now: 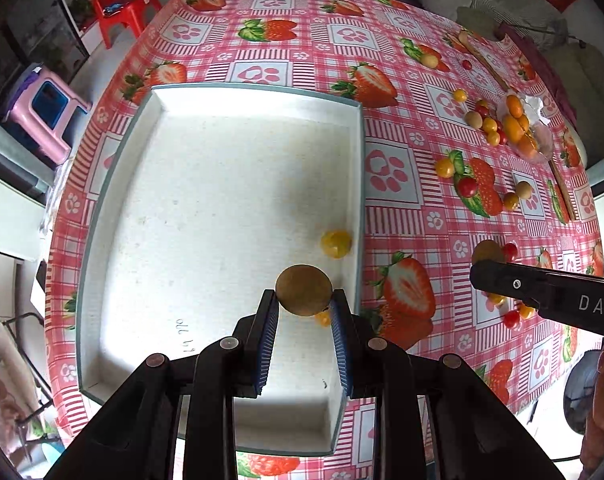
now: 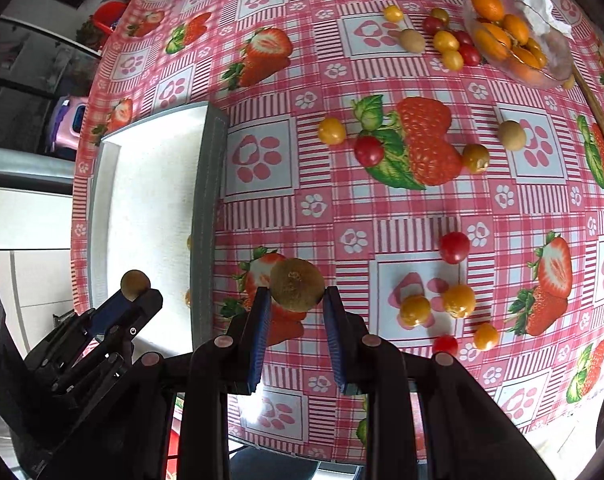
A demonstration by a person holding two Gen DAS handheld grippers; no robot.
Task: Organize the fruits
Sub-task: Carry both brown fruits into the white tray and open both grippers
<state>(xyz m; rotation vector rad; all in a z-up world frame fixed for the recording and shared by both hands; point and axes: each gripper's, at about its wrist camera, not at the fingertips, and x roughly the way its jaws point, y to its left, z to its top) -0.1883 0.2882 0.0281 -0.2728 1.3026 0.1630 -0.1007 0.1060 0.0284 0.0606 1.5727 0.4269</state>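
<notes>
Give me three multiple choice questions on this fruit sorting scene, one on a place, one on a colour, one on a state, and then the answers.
1. The left tool's brown fruit hangs over:
A) white tray
B) clear bowl
C) red stool

2. The loose fruit lying in the tray is:
A) red
B) yellow
C) green

3. The right tool is:
A) open and empty
B) out of view
C) shut on a brown fruit

Answers:
1 A: the left tool holds its brown fruit above the white tray.
2 B: a yellow fruit lies near the tray wall.
3 C: the right tool pinches a second brown fruit.
</notes>
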